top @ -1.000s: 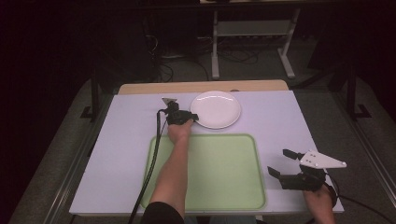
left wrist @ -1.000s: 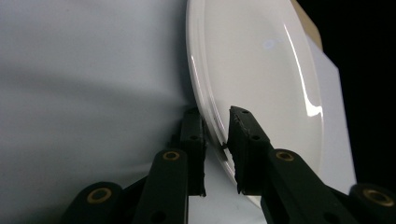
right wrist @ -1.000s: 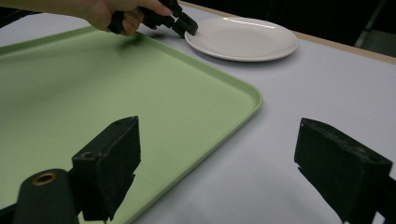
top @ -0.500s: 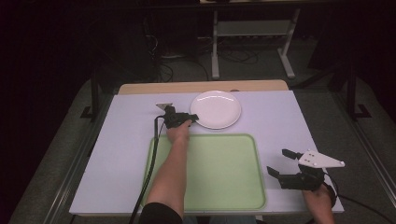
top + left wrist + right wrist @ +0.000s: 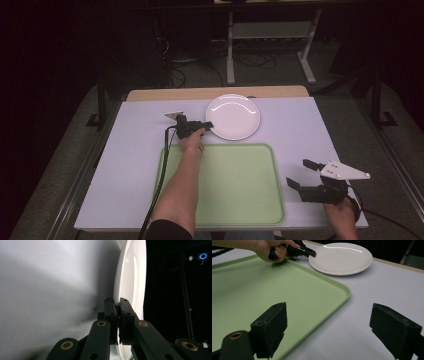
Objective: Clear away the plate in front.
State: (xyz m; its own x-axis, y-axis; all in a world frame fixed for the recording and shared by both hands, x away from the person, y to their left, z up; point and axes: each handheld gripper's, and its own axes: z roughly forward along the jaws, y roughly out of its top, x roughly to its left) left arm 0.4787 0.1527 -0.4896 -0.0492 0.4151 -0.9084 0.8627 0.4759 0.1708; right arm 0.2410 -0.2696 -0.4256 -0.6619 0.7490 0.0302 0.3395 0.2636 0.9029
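A white round plate (image 5: 234,116) lies on the table behind the green tray (image 5: 235,185). My left gripper (image 5: 209,125) is at the plate's near-left rim, turned on its side. In the left gripper view its jaws are shut on the plate's edge (image 5: 132,277), with the rim pinched at the left gripper (image 5: 118,306). My right gripper (image 5: 299,173) hovers open by the tray's right front corner, holding nothing. In the right gripper view, the right gripper (image 5: 332,325) faces the tray (image 5: 262,290), with the plate (image 5: 342,257) and the left gripper (image 5: 310,252) beyond.
The table has a pale lilac cover (image 5: 310,130) and a wooden back edge (image 5: 150,95). A black cable (image 5: 160,175) trails from the left gripper along the tray's left side. Dark floor, cables and a white stand (image 5: 270,35) lie behind the table.
The left hand has shifted very slightly at the plate's rim. The plate, tray and right gripper stay where they were.
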